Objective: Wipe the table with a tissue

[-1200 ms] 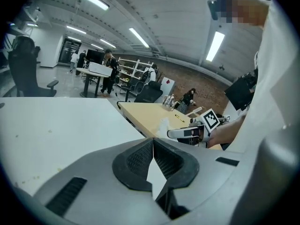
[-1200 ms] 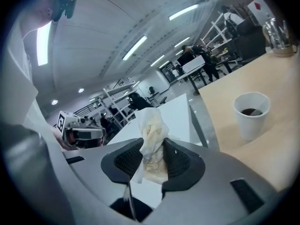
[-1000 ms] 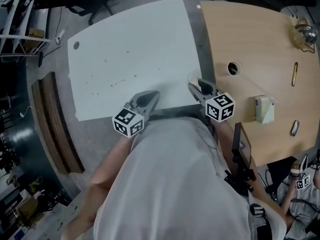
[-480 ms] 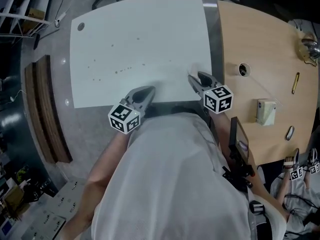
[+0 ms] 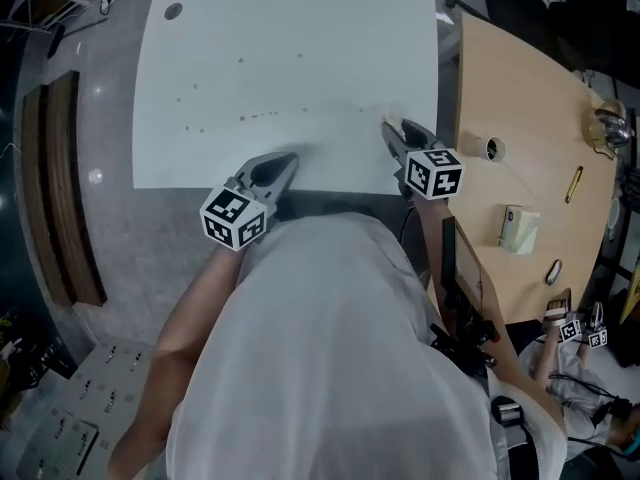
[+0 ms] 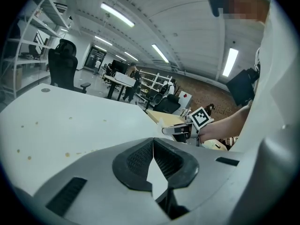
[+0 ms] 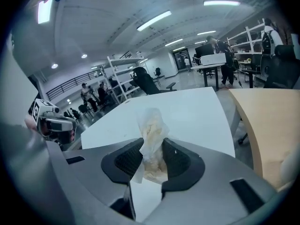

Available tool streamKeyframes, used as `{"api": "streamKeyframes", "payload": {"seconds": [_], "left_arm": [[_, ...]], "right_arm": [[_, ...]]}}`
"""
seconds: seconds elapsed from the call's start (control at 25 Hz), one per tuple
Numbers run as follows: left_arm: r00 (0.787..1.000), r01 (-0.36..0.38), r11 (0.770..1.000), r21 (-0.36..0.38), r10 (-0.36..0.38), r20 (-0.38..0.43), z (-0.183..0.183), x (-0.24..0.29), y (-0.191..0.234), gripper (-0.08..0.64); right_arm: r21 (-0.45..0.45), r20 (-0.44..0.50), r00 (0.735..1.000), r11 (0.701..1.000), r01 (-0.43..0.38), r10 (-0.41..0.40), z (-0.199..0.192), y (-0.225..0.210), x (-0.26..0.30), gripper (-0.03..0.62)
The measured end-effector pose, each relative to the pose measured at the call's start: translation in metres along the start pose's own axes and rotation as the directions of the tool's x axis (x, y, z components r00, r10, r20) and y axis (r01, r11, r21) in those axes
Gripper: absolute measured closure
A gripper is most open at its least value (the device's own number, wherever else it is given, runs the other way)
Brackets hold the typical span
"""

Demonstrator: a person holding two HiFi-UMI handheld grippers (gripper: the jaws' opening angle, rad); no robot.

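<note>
A person stands at the near edge of a white table (image 5: 290, 28), seen from above, with a gripper in each hand.

The right gripper (image 7: 152, 153) has its jaws partly closed. They pinch a crumpled white tissue (image 7: 152, 128), which bunches up between the pads and sticks out past the tips. In the head view this right gripper (image 5: 392, 130) reaches over the near right part of the white table.

The left gripper (image 6: 153, 143) has its jaws closed tip to tip, with nothing between them. In the head view the left gripper (image 5: 284, 160) sits over the near edge of the white table, left of the right one.

Small brown specks (image 5: 250, 116) dot the white table beyond both grippers. A wooden desk (image 5: 520, 118) stands just right of the white table.
</note>
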State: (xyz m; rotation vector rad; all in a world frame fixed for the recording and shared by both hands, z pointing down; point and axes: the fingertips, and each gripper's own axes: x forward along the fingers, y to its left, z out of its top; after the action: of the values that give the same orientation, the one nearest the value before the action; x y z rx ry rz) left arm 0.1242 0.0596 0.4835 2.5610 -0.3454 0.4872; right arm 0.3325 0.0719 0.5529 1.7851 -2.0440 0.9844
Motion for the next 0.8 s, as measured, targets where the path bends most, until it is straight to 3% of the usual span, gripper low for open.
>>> {"api": "streamKeyframes", "payload": {"seconds": [0.28,0.52,0.8], "left_arm": [[1.0,-0.017,0.999,-0.042,0.018,0.017,-0.005,-0.019,0.024,0.552],[0.999,-0.032,0.998,-0.053,0.034,0.036,0.003,-0.033,0.032,0.552],[0.998,-0.054,0.996,-0.073,0.057,0.034,-0.005,-0.05,0.037,0.552]], "right_arm": [[-0.108,-0.071,0.996,0.993,0.037,-0.045,0.005,0.001,0.029,0.454],[-0.08,-0.137,0.984,0.991,0.103,-0.113,-0.009,-0.014,0.048,0.454],[-0.132,-0.166,0.969,0.978,0.163,-0.184,-0.017,-0.025,0.058,0.457]]}}
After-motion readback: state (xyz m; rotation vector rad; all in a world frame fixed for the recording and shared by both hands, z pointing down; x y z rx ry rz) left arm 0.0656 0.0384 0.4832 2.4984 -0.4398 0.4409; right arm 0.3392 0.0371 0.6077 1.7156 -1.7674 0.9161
